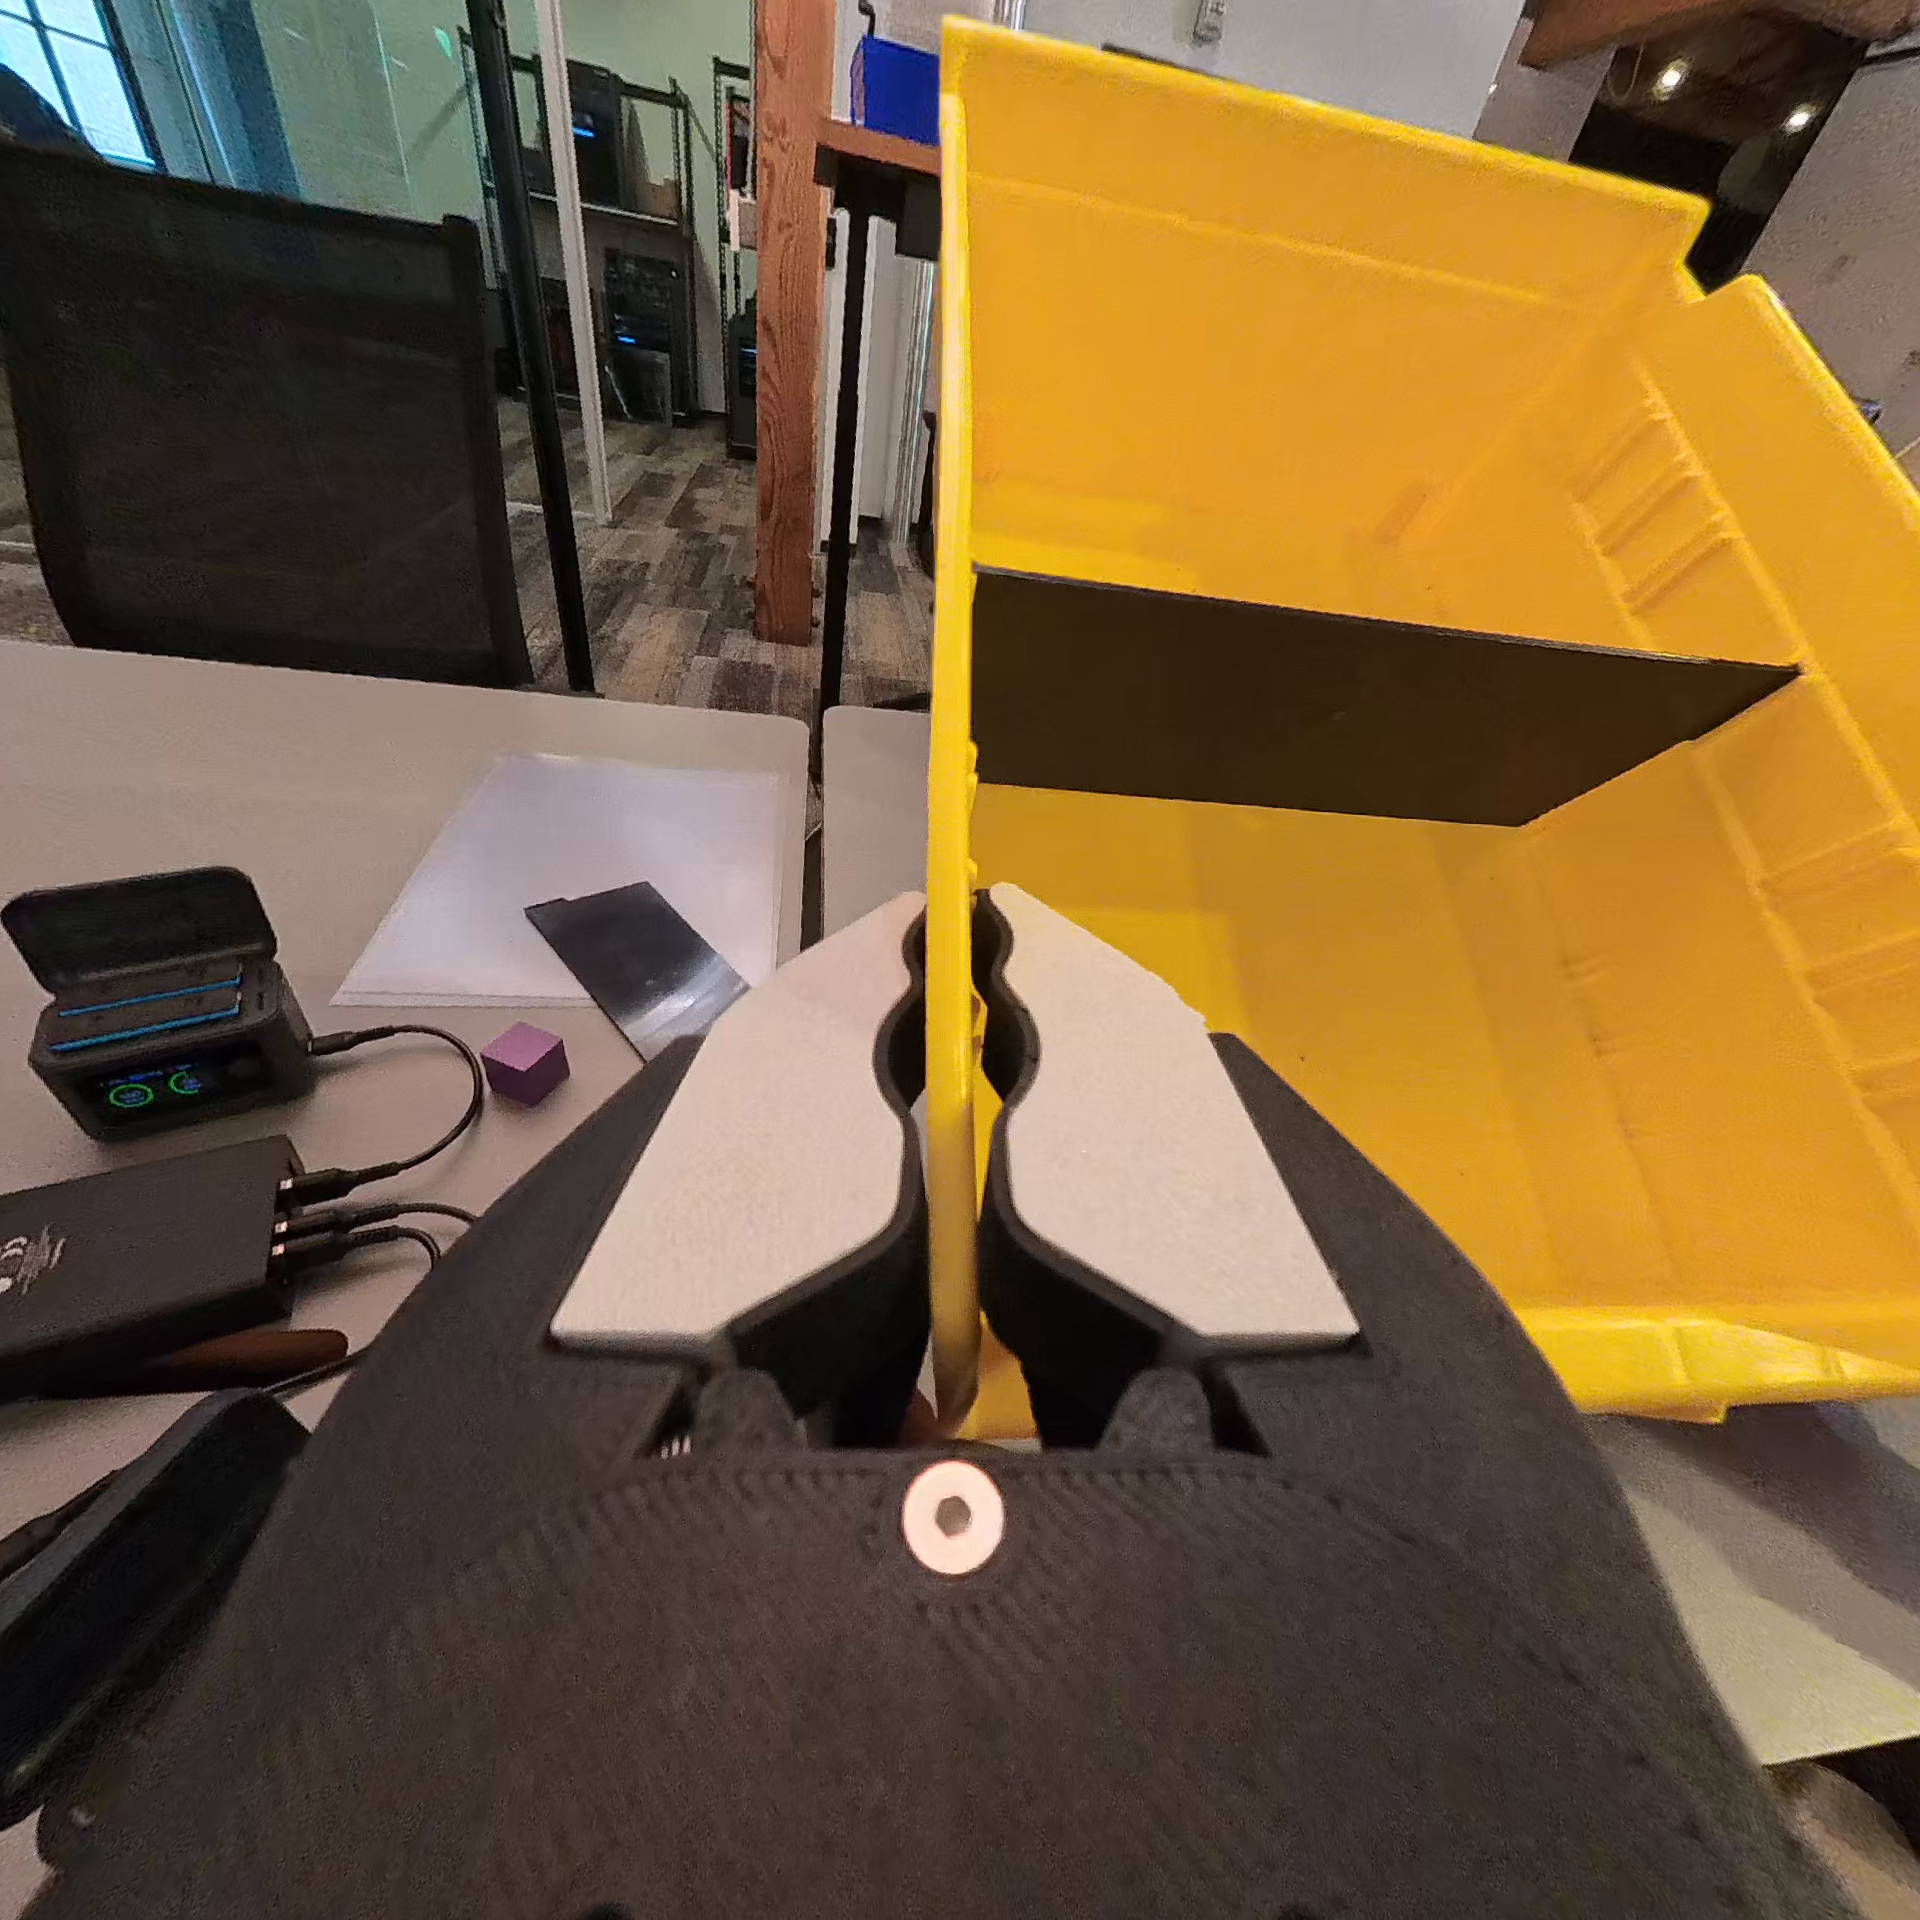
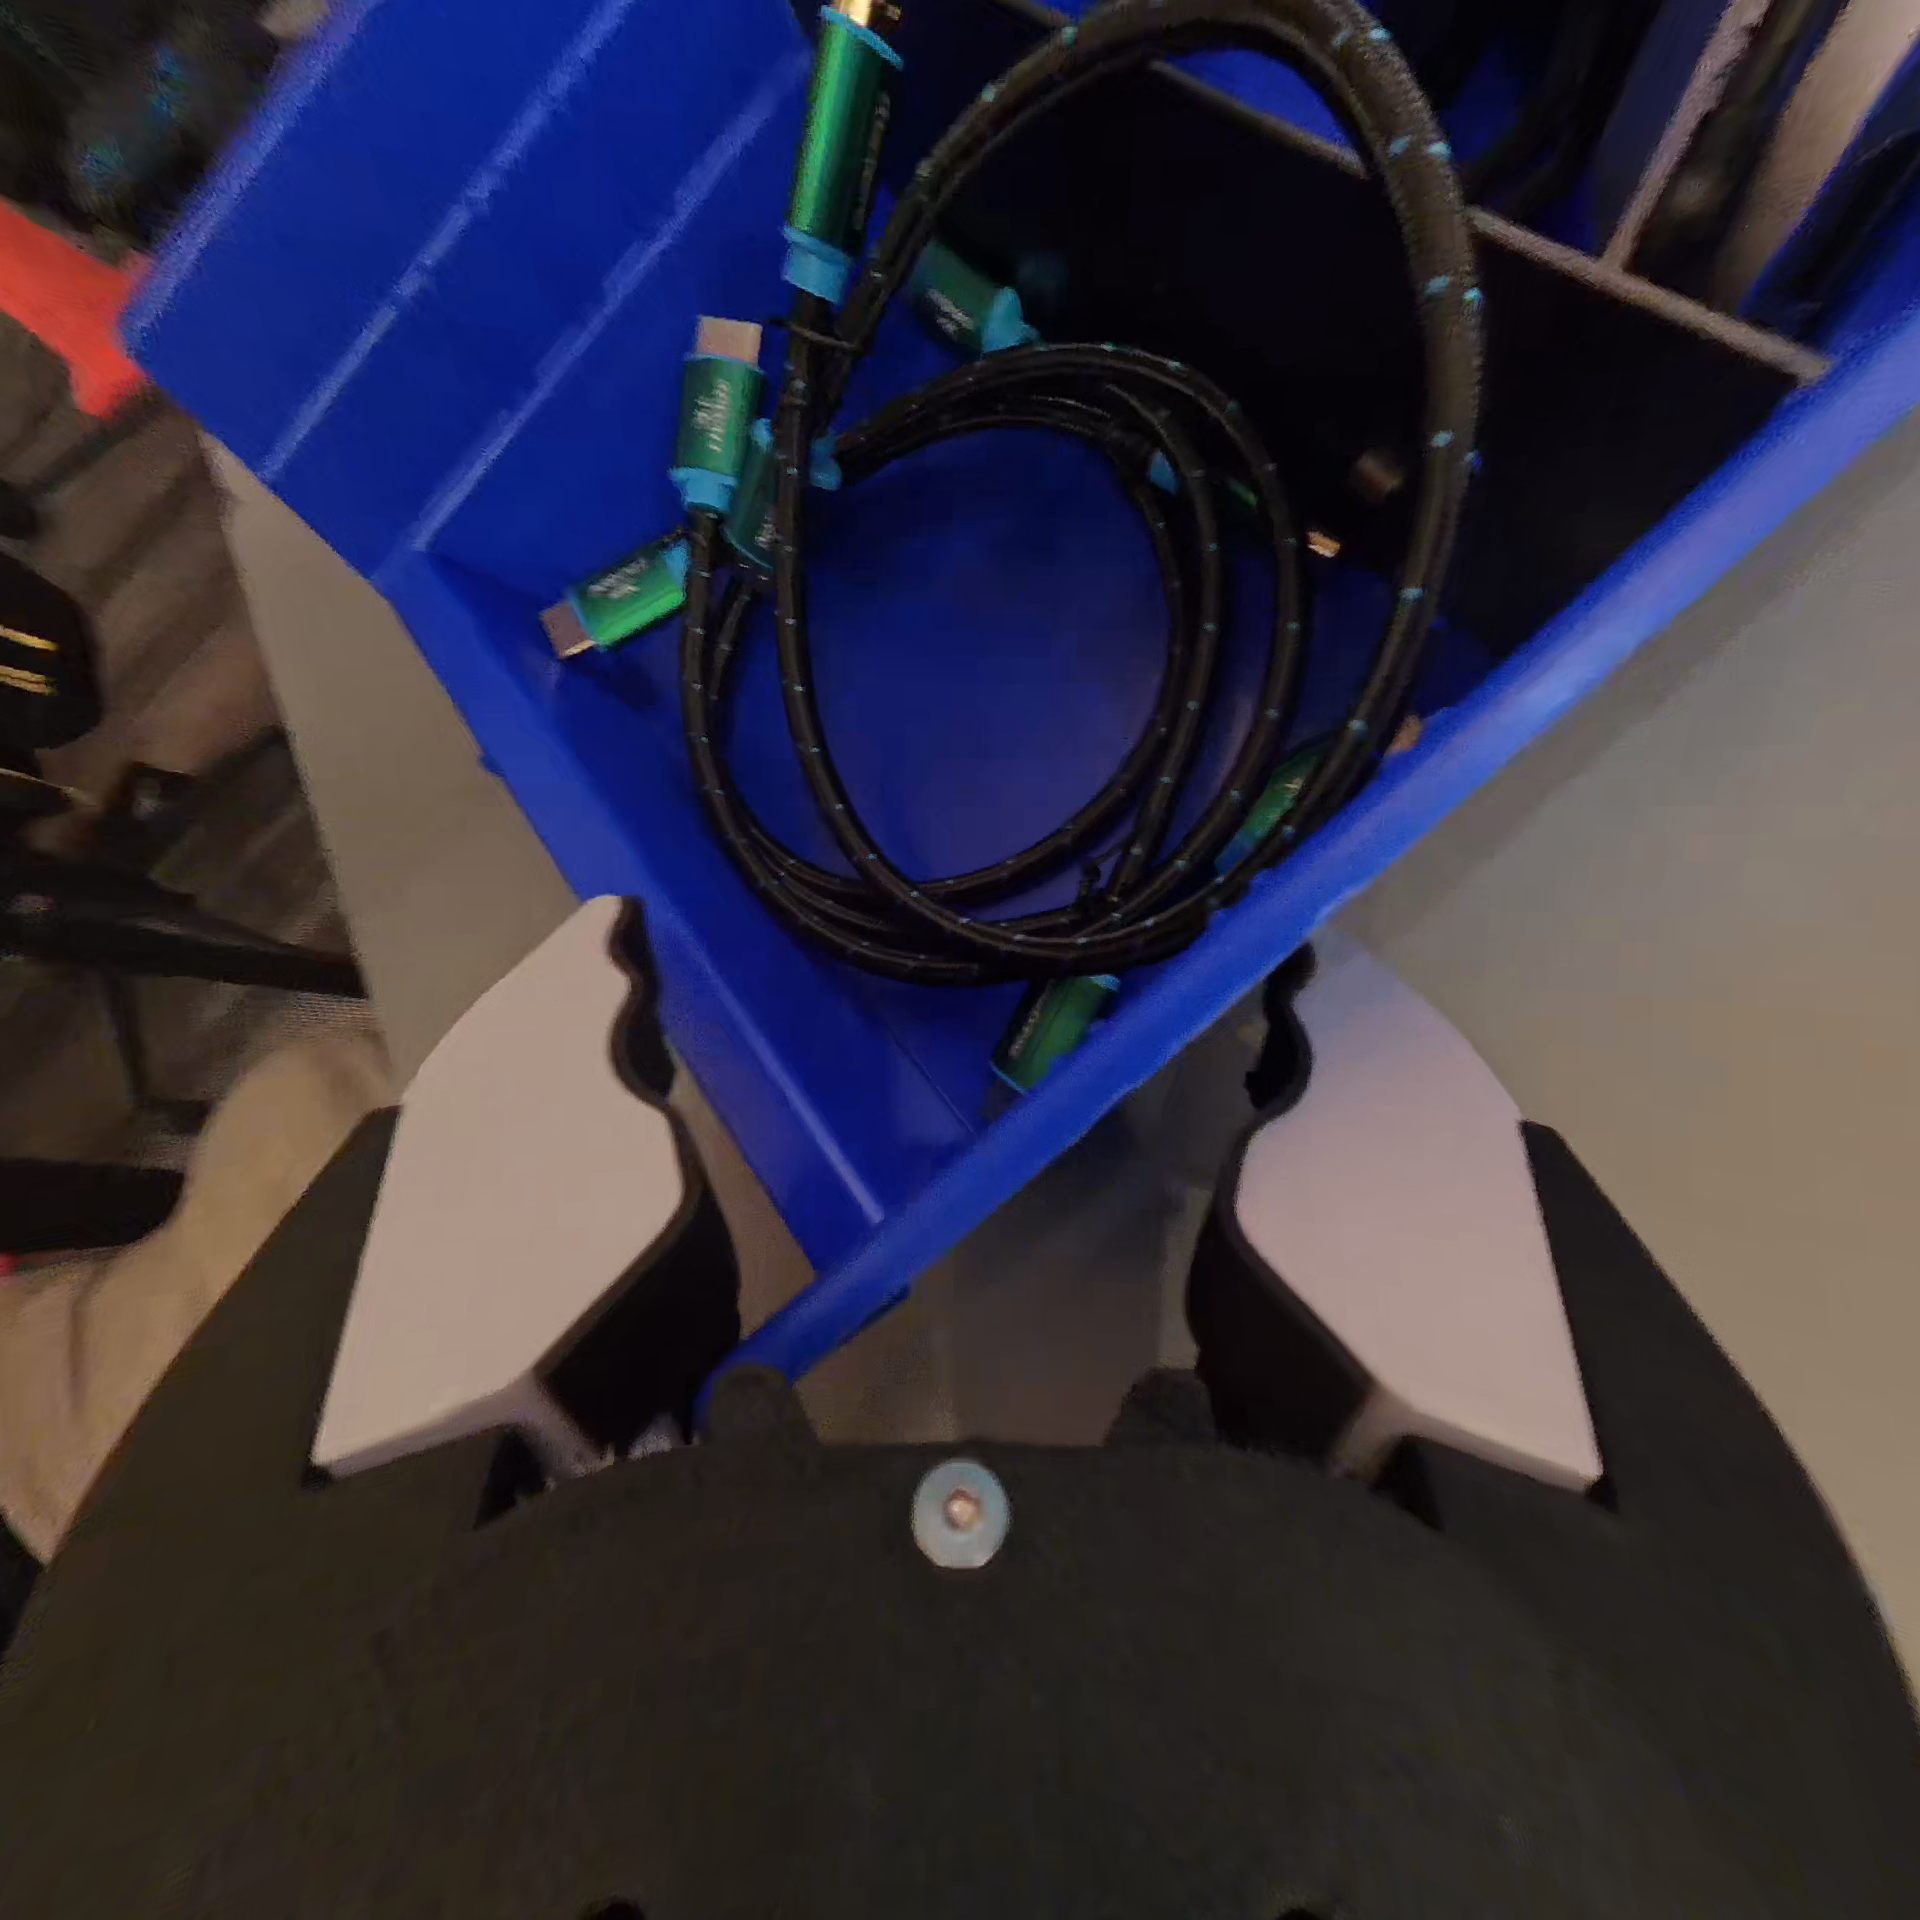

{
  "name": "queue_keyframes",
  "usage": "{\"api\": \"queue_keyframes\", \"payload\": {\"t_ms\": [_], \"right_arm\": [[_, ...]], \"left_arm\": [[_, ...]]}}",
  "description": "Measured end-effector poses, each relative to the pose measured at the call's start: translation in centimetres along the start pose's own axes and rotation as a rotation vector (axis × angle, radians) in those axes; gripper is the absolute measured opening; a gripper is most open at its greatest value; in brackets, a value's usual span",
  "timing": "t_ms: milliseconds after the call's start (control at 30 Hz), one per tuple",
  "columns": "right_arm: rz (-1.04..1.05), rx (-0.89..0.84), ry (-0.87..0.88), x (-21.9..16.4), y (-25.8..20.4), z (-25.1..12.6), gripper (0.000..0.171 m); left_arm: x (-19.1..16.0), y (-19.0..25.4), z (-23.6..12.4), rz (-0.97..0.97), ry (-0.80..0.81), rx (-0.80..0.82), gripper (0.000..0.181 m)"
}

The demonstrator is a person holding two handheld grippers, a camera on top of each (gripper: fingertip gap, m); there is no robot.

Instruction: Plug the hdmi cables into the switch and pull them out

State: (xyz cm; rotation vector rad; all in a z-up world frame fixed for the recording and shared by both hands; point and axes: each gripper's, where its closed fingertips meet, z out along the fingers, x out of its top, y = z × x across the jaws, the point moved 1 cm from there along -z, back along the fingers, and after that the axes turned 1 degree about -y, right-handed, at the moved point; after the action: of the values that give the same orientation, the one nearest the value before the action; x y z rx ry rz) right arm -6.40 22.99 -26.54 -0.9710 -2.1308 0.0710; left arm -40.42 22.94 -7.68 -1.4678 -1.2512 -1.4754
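Two bins head the entry, neither showing the switch. Yellow bin [image 1: 1351,436]: large, tilted up off the desk [image 1: 208,748], split by a black divider [image 1: 1351,707], both compartments bare; the left gripper [image 1: 953,914] has its jaws clamped on the bin's side wall. Blue bin [image 2: 499,270]: also split by a dark divider, near compartment holding the hdmi cables [image 2: 1039,644], black braided with light-blue flecks, loosely coiled and tangled together, with several green metal plugs [image 2: 717,416] lying free among the loops. The right gripper [image 2: 961,966] hovers at the bin's near corner with its jaws wide apart, holding nothing; the rim passes between them without a grip. Progress, as judged: at the very start, with no cable picked up, nothing plugged, nothing pulled out; the switch is not in view, so all plugging and unplugging remains. Smaller items on the desk, left wrist view: black power bank [image 1: 135,1247] with three leads attached, black charging case [image 1: 156,997] with lid open and lit display, clear plastic sheet [image 1: 582,883], dark flat card [image 1: 634,956], purple cube [image 1: 525,1060]. Writing: small print on the green plugs, a mark on the power bank, figures on the display; none transcribed here.
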Motion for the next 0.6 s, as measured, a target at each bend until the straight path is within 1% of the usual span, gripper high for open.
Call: {"api": "queue_keyframes", "payload": {"t_ms": [100,200,300,367,433,500,600], "right_arm": [[0.075,0.134,-0.007,0.8,-3.0,2.6,0.131],[0.062,0.216,-0.007,1.0,-5.6,3.6,0.145],[0.048,0.291,-0.049,0.5,-7.0,3.1,0.145],[0.053,0.304,-0.015,0.8,-6.8,1.6,0.145],[0.049,0.275,0.014,1.0,-5.5,-0.5,0.146],[0.05,0.243,0.086,1.7,-4.0,-3.7,0.143],[0.013,0.215,0.2,2.0,-2.5,-9.7,0.137]], "left_arm": [[0.6,0.8,-0.1,0.015,0.01,-0.012,0.005],[1.0,1.8,-0.1,0.021,0.02,-0.03,0.005],[1.2,2.7,0.1,0.014,0.024,-0.048,0.005],[1.3,3.5,0.4,0.014,0.025,-0.063,0.005],[1.4,4.6,0.7,0.016,0.027,-0.078,0.005],[1.2,6.1,1.2,0.014,0.019,-0.093,0.004],[0.7,9.4,2.5,0.029,0.001,-0.115,0.004]]}}
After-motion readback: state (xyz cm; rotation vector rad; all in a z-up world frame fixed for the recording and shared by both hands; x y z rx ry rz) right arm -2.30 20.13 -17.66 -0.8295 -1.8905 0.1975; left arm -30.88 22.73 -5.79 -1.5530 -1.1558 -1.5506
